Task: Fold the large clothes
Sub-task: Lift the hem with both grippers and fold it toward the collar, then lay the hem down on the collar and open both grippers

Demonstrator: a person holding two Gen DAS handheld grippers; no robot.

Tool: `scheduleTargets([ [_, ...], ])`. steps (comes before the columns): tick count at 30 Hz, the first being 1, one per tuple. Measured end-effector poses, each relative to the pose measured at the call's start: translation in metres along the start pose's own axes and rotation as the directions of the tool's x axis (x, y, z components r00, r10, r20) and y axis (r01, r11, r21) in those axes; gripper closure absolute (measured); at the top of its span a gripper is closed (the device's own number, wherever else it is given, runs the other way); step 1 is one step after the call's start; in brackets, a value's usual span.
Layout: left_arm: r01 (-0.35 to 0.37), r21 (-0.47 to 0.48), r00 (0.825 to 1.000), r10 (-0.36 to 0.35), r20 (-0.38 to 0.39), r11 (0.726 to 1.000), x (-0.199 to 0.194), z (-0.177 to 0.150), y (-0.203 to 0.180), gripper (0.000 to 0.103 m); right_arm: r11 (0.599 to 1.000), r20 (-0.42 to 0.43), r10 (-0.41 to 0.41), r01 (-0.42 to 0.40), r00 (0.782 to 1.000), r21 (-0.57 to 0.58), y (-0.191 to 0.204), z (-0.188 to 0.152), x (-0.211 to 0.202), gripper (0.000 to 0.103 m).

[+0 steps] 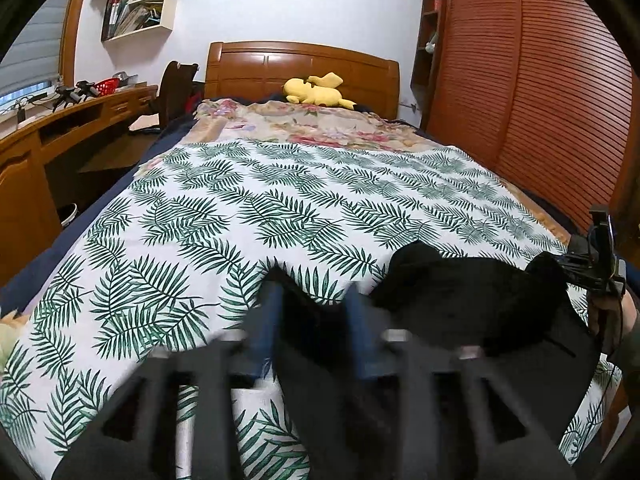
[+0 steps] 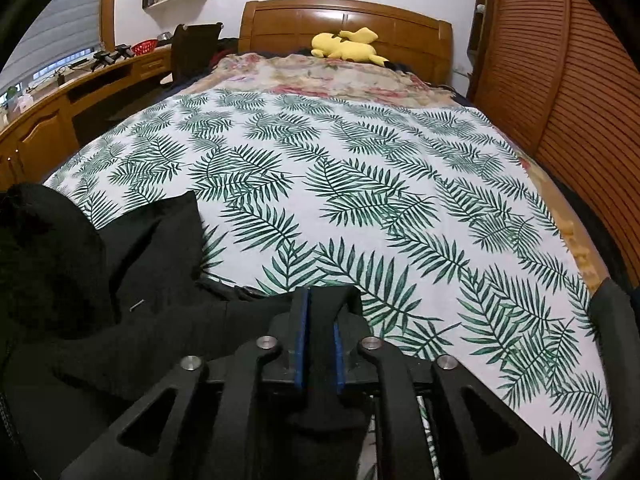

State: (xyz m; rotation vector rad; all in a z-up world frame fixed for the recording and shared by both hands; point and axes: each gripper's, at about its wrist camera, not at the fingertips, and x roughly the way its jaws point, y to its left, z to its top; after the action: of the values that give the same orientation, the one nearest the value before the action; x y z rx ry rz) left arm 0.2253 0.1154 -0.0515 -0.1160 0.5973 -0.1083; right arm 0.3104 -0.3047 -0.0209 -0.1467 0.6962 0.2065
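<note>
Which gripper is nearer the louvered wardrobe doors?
Right. The right gripper is at the bed's wardrobe side; the left gripper sits further toward the desk side, away from the wardrobe doors.

The bed [image 2: 532, 148] carries a white spread printed with green fern leaves [image 2: 360, 184], stretching away ahead of both hand-held grippers. Beyond it, towards the wooden headboard [image 2: 344, 20], lies a floral blanket [image 2: 328, 76], with a yellow plush toy [image 2: 346, 46] at the far end. A black garment [image 2: 120, 264] lies rumpled on the fern spread at the near edge, close under the grippers.
</note>
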Motion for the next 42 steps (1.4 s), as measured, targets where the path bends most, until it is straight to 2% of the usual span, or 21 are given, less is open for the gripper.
scheduleTargets([
  [1,0.007,-0.004,1.000,-0.007,-0.003,1.000,0.000,-0.001,0.001,0.049,1.000,0.009,-0.001,0.001,1.000,0.003,0.001,0.001,-0.002,0.073],
  [2,0.014,-0.005,1.000,-0.014,-0.008,1.000,-0.001,-0.003,0.001,0.042,1.000,0.019,-0.009,0.009,1.000,0.005,0.002,0.002,-0.004,0.056],
  [3,0.018,-0.005,1.000,-0.018,-0.009,1.000,-0.001,-0.004,0.001,0.035,1.000,0.035,-0.016,0.015,0.999,0.012,0.001,0.003,-0.007,0.044],
  [4,0.024,-0.003,1.000,-0.024,-0.011,1.000,-0.001,-0.006,0.000,0.033,1.000,0.047,-0.013,0.012,0.999,0.022,0.000,0.003,-0.010,0.041],
  [6,0.038,0.006,0.999,-0.038,-0.017,0.999,-0.001,-0.009,-0.005,0.030,0.999,0.042,-0.003,0.001,0.999,0.036,-0.002,0.002,-0.013,0.040],
  [11,0.063,0.035,0.998,-0.061,-0.034,0.997,0.002,-0.015,-0.021,0.029,1.000,-0.023,0.022,-0.022,0.999,0.017,-0.002,-0.003,-0.005,0.040],
  [22,0.106,0.090,0.993,-0.101,-0.063,0.990,0.006,-0.025,-0.048,0.029,0.999,-0.197,0.024,-0.014,0.980,0.051,-0.016,0.014,0.055,0.040],
  [30,0.111,0.093,0.992,-0.105,-0.071,0.989,0.009,-0.027,-0.051,0.029,0.991,-0.255,0.076,-0.044,0.964,0.130,-0.023,0.018,0.087,0.040],
  [31,0.112,0.092,0.992,-0.106,-0.072,0.989,0.009,-0.027,-0.051,0.029,0.990,-0.256,0.084,-0.051,0.963,0.134,-0.024,0.018,0.088,0.041],
  [32,0.112,0.092,0.992,-0.106,-0.073,0.989,0.009,-0.028,-0.052,0.029,0.989,-0.254,0.098,-0.065,0.962,0.136,-0.023,0.018,0.088,0.054],
  [33,0.112,0.091,0.992,-0.106,-0.073,0.989,0.009,-0.028,-0.051,0.029,0.987,-0.253,0.124,-0.092,0.960,0.132,-0.022,0.019,0.089,0.072],
  [35,0.113,0.092,0.992,-0.106,-0.074,0.989,0.009,-0.028,-0.052,0.029,0.990,-0.236,0.129,-0.112,0.963,0.083,-0.014,0.021,0.086,0.094],
  [38,0.111,0.093,0.992,-0.104,-0.074,0.989,0.009,-0.028,-0.052,0.029,0.990,-0.147,0.138,-0.140,0.979,-0.005,0.000,0.026,0.067,0.097],
  [42,0.109,0.091,0.993,-0.103,-0.066,0.990,0.010,-0.027,-0.051,0.029,0.985,0.056,0.162,-0.158,0.985,-0.071,0.014,0.042,0.025,0.099],
])
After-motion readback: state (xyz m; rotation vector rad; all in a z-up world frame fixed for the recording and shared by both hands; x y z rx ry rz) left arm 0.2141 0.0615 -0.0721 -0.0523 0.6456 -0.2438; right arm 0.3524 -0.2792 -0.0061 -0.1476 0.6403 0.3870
